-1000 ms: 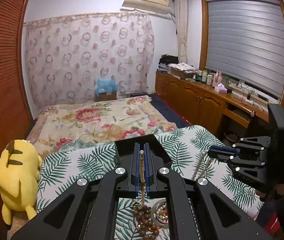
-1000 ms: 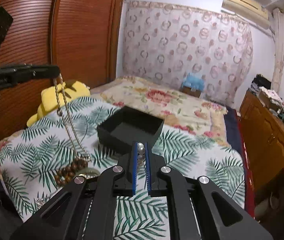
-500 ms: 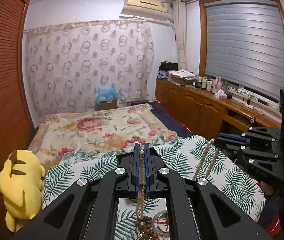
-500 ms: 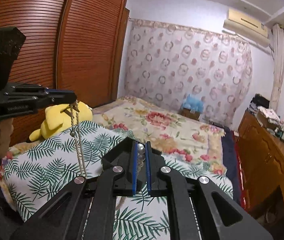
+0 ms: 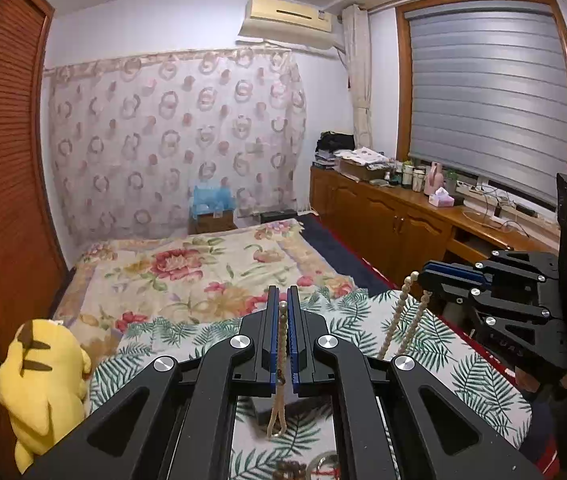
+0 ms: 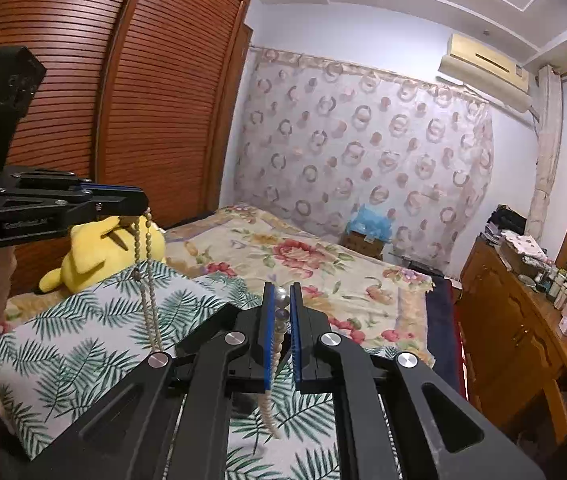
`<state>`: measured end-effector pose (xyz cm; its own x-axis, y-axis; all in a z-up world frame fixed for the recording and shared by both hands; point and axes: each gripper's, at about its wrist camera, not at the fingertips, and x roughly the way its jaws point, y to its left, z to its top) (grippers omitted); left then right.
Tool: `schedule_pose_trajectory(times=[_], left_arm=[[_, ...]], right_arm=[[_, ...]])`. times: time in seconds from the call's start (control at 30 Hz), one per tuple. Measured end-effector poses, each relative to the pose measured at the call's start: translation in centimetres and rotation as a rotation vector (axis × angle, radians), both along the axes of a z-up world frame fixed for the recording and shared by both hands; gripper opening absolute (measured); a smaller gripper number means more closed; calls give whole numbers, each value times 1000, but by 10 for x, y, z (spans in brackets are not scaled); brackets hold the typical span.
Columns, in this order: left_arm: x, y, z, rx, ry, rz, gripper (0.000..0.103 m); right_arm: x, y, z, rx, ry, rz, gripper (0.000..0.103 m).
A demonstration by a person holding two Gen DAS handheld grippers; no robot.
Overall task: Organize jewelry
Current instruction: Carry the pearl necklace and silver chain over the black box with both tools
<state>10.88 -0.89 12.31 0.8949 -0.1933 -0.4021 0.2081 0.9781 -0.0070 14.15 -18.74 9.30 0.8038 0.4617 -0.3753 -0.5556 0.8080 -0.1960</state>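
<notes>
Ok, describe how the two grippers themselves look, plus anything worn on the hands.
Both are alike. The left gripper and the right gripper are matte black, with angular linkage arms that have triangular cutouts, round silver pivot bolts and blue ridged pads lining the two fingers. A faint embossed label runs along the left one's side in the right view; unreadable. No cables show. No sleeve or glove can be made out.

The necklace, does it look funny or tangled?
Not tangled or broken. The pearl necklace is just off the bed, pinched by the left gripper and right gripper, its loops dangling over the leaf-print cloth.
</notes>
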Motion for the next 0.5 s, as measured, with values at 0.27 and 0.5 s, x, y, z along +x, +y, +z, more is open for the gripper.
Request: schedule_pose_trajectory(times=[0.27, 0.5], left_arm=[[32, -9, 21, 58, -31, 21, 3], [57, -11, 17, 50, -19, 36, 4]], right_arm=[[29, -8, -4, 68, 40, -8, 8], [40, -6, -2, 69, 38, 5, 8]])
